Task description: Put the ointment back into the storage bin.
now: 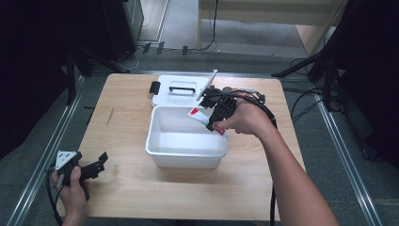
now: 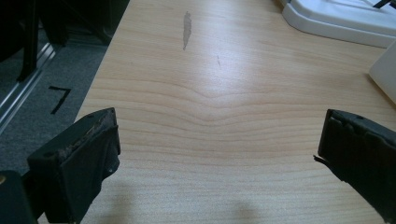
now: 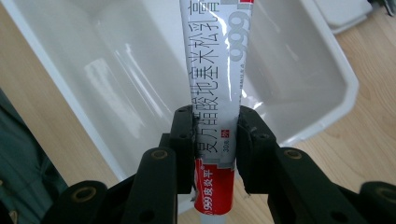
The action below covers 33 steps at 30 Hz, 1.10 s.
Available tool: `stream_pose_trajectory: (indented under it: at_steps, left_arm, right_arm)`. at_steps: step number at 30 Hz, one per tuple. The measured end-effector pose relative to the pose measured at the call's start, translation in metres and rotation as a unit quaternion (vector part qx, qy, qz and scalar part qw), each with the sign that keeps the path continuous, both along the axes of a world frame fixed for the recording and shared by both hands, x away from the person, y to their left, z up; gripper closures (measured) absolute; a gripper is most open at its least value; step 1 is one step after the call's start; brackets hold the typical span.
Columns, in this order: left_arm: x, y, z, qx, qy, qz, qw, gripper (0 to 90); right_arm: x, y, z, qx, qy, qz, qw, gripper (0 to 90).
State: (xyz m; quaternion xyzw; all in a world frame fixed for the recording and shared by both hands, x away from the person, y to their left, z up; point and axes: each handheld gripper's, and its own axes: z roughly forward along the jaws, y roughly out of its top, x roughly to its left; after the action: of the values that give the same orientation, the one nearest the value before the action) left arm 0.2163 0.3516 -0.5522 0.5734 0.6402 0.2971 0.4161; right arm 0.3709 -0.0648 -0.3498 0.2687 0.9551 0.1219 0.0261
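1. The left gripper (image 1: 96,165) rests at the near left corner of the wooden table (image 1: 127,188), held in the person's left hand (image 1: 73,190), with a grey three-cornered plate on top and a cable trailing off the table edge.
2. In the left gripper view its two black jaws stand spread wide, with nothing between them but bare wood grain; a grey scuff mark (image 2: 186,29) shows on the tabletop farther ahead.
3. Toward the middle of the table stands a white plastic bin (image 1: 155,153), open at the top and with nothing inside in the high view.
4. Just behind the bin lies its white lid (image 1: 164,96), flat on the table, with a black handle (image 1: 182,88) across its top and a black latch at its left edge.
5. The ointment tube (image 3: 212,93), silver with a red end and printed characters along its length, hangs over the bin's right rear part, its far end reaching out above the bin's inside.
6. The right gripper (image 3: 215,140) is pinching that tube: both black jaws press against its sides just above the red band.
7. In the high view the right hand (image 1: 244,120) holds this gripper above the bin's right rim, the forearm reaching in from the lower right.
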Motion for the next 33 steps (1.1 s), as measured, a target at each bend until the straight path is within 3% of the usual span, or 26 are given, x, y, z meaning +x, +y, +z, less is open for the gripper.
stream_pose_trajectory:
  at_steps: [4,8,11,14,17,20,33]
  left_arm:
    - [0.000,0.000,0.000,-0.002,0.000,0.001,1.0000,0.0]
    - [0.000,0.000,0.000,-0.003,0.000,0.001,1.0000,0.0]
    - [0.000,0.000,0.000,-0.003,0.000,0.001,1.0000,0.0]
    - [0.000,0.000,0.000,-0.003,0.000,0.001,1.0000,0.0]
    - [0.000,0.000,0.000,-0.002,0.000,0.001,1.0000,0.0]
    - [0.000,0.000,0.000,-0.002,-0.001,0.000,1.0000,0.0]
    - [0.000,0.000,0.000,-0.002,0.000,-0.001,1.0000,0.0]
  right_arm:
    - [-0.002,0.005,-0.005,0.012,0.005,0.040,0.9991,71.0]
    - [-0.006,0.007,-0.012,0.019,0.007,0.091,0.9956,70.9]
    - [-0.010,0.008,-0.018,0.020,0.002,0.127,0.9918,70.9]
    - [-0.013,0.009,-0.024,0.015,-0.011,0.173,0.9848,70.8]
    - [-0.016,0.009,-0.030,0.011,-0.015,0.201,0.9794,70.8]
    - [-0.017,0.010,-0.036,0.011,-0.017,0.213,0.9769,70.7]
    - [-0.018,0.013,-0.060,-0.002,0.001,0.212,0.9772,70.6]
